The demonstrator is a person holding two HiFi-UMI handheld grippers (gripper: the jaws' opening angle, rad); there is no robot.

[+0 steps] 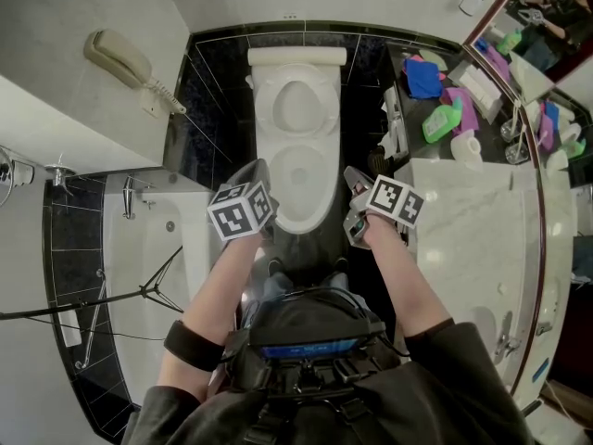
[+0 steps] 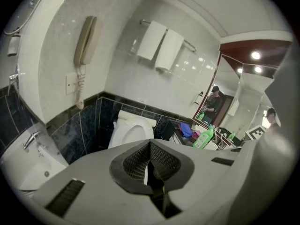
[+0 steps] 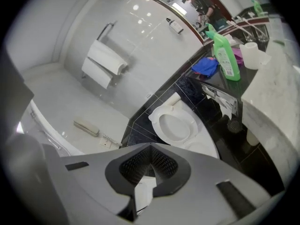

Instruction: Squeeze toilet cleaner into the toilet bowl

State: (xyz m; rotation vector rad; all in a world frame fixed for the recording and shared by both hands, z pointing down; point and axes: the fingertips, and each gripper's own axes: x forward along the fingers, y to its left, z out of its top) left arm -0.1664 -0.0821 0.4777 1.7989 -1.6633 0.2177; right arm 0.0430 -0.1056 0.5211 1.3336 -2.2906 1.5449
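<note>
The left gripper (image 2: 150, 159) and the right gripper (image 3: 151, 167) were both pressed together, pinching nothing, before the open toilet (image 1: 298, 156). The green cleaner bottle (image 1: 442, 121) stood untouched on the dark counter (image 1: 409, 117) (right of the toilet).

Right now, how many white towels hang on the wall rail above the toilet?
2. The left towel hangs on the rail; the right towel hangs directly beside it. No others are visible.
</note>
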